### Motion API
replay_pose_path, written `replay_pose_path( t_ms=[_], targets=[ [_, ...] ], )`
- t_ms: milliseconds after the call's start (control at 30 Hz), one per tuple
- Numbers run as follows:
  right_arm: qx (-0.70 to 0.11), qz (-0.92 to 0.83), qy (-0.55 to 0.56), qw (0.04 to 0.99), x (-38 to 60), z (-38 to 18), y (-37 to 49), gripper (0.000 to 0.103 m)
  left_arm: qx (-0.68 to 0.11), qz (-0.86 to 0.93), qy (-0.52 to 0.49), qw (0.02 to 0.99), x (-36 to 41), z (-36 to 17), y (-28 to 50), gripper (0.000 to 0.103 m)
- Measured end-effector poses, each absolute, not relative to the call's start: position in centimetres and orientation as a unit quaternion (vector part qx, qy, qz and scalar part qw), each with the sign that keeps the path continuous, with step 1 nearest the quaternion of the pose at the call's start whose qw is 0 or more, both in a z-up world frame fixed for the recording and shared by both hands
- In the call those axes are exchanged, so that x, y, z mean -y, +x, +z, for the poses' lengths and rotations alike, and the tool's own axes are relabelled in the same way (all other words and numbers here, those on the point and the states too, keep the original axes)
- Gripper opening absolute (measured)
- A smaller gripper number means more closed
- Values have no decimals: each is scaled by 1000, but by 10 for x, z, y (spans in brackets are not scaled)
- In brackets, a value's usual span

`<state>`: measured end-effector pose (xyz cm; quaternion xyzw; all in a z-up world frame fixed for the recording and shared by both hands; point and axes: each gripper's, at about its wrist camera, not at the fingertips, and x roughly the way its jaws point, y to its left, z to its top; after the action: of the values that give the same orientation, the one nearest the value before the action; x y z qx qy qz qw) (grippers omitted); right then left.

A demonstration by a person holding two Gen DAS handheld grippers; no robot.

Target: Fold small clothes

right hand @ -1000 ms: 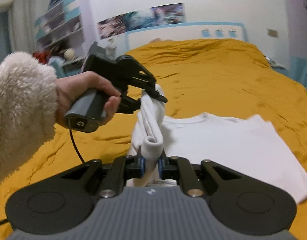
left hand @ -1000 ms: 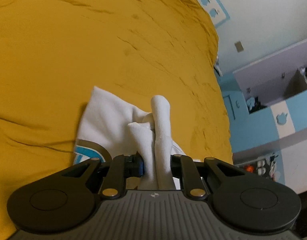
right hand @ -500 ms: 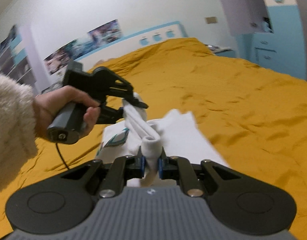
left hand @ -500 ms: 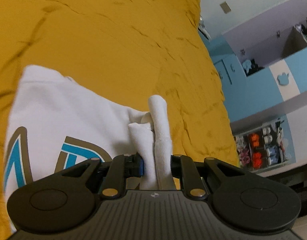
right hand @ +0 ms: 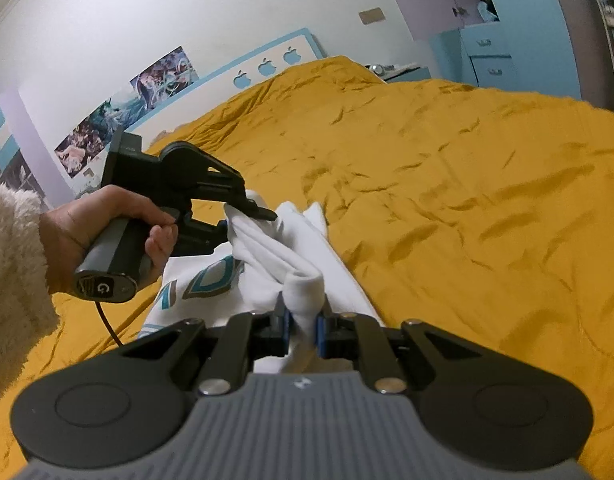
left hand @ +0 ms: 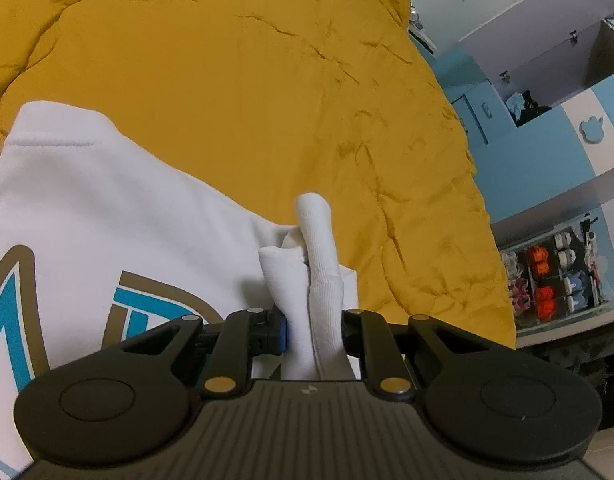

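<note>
Right gripper (right hand: 303, 330): jaws nearly together, blue pads pinching a bunched edge of the white T-shirt (right hand: 267, 276); a thick roll of cloth rises out of the grip. Nothing else is touched.

Left gripper (left hand: 313, 330): jaws narrowly parted, clamped on a doubled wad of the same shirt, one ribbed fold standing up past the fingertips. In the right wrist view it sits just beyond the right gripper, held by a hand (right hand: 107, 228) coming out of a fluffy cream sleeve (right hand: 11, 292), with a cable hanging from the handle.

T-shirt, location: partly lifted, partly lying on the yellow bedspread (right hand: 447, 208). A short span of cloth runs between the two grips. The printed side faces up, showing a blue and tan graphic (left hand: 147, 300) and one sleeve spread flat toward the far side.

Task status, judged: a fold is under way, not finished. Both grippers hold one edge of the garment clear of the bed, and the rest lies open and flat. No finished, squared fold shows. Left to do, probably: lay the held edge across the body, release, then repeat for the other folds.

Background: bedspread wrinkled and otherwise bare near the shirt; blue and white cabinets (left hand: 567, 128) and shelving beyond the bed.
</note>
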<state>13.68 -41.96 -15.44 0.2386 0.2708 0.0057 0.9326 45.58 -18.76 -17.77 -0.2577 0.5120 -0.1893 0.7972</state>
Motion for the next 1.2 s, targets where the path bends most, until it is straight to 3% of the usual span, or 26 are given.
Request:
replay_pose_path(
  t_ms=[200, 233, 267, 367, 400, 433, 500, 700, 767, 967, 1133, 1200],
  targets=[
    [-280, -10, 241, 929, 420, -161, 138, 7, -516, -192, -238, 801, 200, -184, 461, 19],
    [-285, -22, 246, 926, 423, -166, 139, 12, -514, -193, -230, 804, 202, -185, 463, 20],
    [-284, -31, 257, 923, 426, -169, 138, 23, -508, -196, -227, 808, 204, -184, 464, 24],
    [-274, -29, 300, 913, 440, -174, 134, 26, -484, -205, -230, 819, 204, -175, 465, 32],
    [-269, -41, 299, 915, 442, -171, 130, 27, -469, -215, -232, 825, 203, -169, 464, 33],
    [-264, -58, 287, 919, 444, -167, 126, 34, -457, -221, -227, 831, 201, -161, 463, 33],
    [-258, -76, 281, 921, 452, -161, 118, 36, -432, -239, -208, 844, 195, -143, 457, 33],
    [-242, -31, 264, 933, 471, -135, 129, 37, -384, -308, -232, 839, 134, -114, 379, 36],
    [-244, 15, 239, 940, 468, -125, 150, 47, -381, -315, -225, 840, 114, -116, 338, 38],
    [-260, 106, 159, 946, 436, -114, 262, 49, -374, -300, -215, 851, 82, -138, 244, 39],
    [-319, 89, 133, 934, 413, -131, 337, 51, -381, -285, -255, 842, 73, -159, 226, 40],
    [-334, 72, 94, 935, 403, -141, 350, 43, -389, -275, -255, 842, 73, -170, 225, 40]
  ],
)
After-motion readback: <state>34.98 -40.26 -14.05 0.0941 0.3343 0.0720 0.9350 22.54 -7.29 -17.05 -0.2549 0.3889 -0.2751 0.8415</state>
